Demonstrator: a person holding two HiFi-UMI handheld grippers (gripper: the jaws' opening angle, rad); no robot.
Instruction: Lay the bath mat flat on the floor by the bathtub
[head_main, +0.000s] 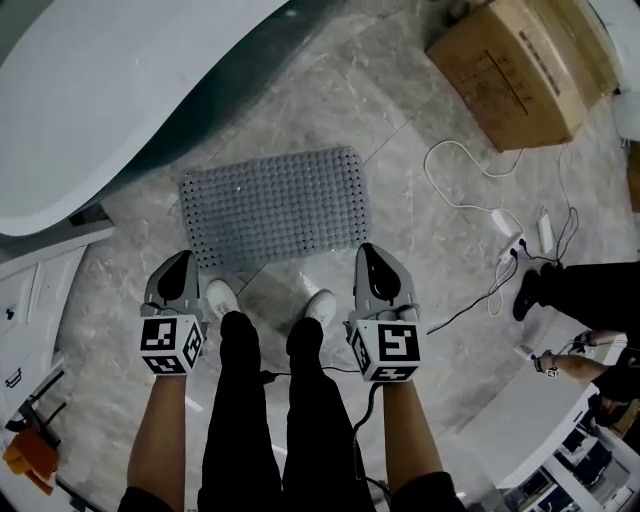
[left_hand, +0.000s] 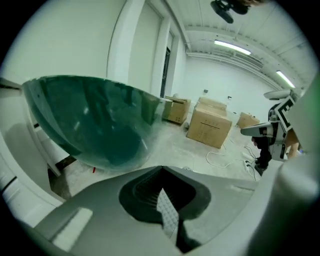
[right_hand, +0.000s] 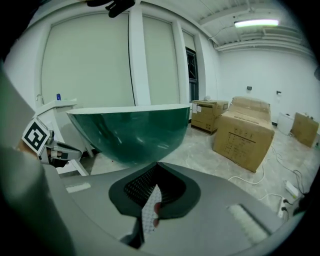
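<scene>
Lying beyond left tongs (head_main: 182, 262), right tongs (head_main: 370, 256) — bath mat (head_main: 275, 207).

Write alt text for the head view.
A grey studded bath mat lies flat on the marble floor beside a white bathtub. A person stands at its near edge holding the left claw and right claw, both empty. A cardboard box sits top right.
</scene>
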